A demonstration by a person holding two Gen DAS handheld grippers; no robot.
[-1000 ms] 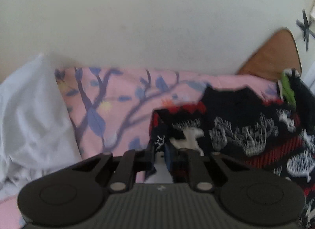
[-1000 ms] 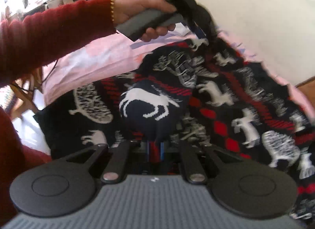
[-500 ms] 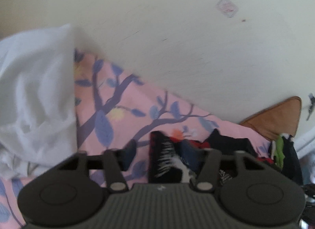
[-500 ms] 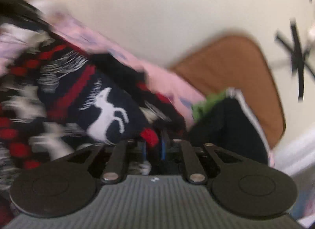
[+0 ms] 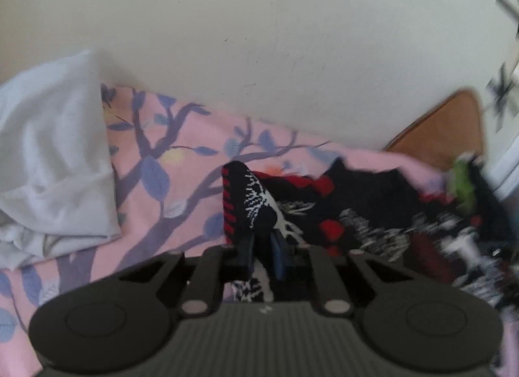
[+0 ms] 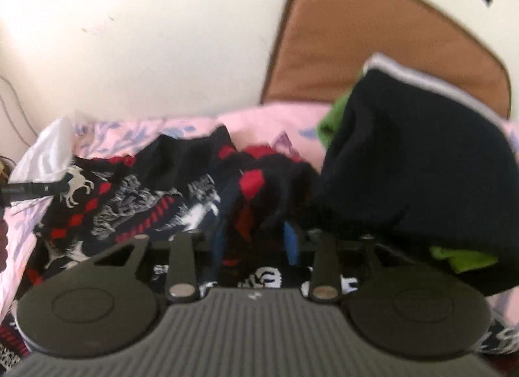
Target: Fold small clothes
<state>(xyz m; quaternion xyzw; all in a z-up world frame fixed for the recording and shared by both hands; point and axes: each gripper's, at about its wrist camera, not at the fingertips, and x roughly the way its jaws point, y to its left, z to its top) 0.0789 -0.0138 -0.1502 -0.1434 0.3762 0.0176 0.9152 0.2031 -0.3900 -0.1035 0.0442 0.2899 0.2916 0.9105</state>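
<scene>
Your left tool pinches the patterned sweater corner; right tool gapes wide over it beside the dark pile. Mid-fold: lay that corner flat next.

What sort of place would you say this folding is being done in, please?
Most likely a bedroom: the patterned sweater lies on a pink bedsheet printed with branches, pushed against a plain cream wall. A brown padded board, perhaps a headboard, stands against that wall, with other clothes piled nearby.
</scene>
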